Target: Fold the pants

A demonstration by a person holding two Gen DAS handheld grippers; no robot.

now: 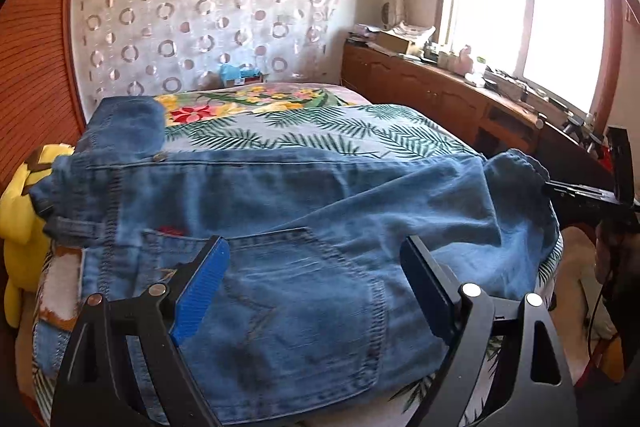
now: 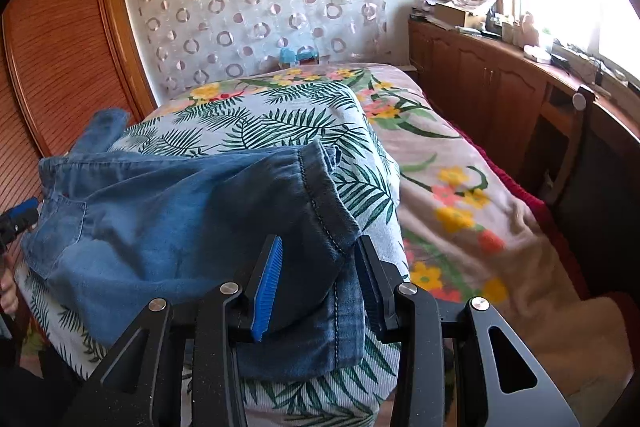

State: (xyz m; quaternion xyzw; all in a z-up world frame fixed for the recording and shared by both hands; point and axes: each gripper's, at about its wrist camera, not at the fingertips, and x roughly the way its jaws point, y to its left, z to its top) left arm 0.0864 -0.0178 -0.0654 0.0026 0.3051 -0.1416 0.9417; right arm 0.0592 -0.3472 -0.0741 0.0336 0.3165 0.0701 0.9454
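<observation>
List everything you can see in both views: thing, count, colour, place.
jeans: one pair, blue denim, spread across the leaf-print cushion, back pocket up
leaf-print cushion: one, white with green leaves, on the bed under the jeans
flowered blanket: one, pale pink with yellow and red flowers, covering the bed
plush toy: one, yellow, at the left edge of the bed
curtain: one, sheer with ring pattern, on the far wall
wardrobe: one, orange-brown wood, left of the bed
cabinet: one, brown wood, under the window, cluttered top
window: one, bright, right wall
left tongs: black with blue pads, open over the jeans pocket
right tongs: black with blue pads, open around the leg hem
</observation>
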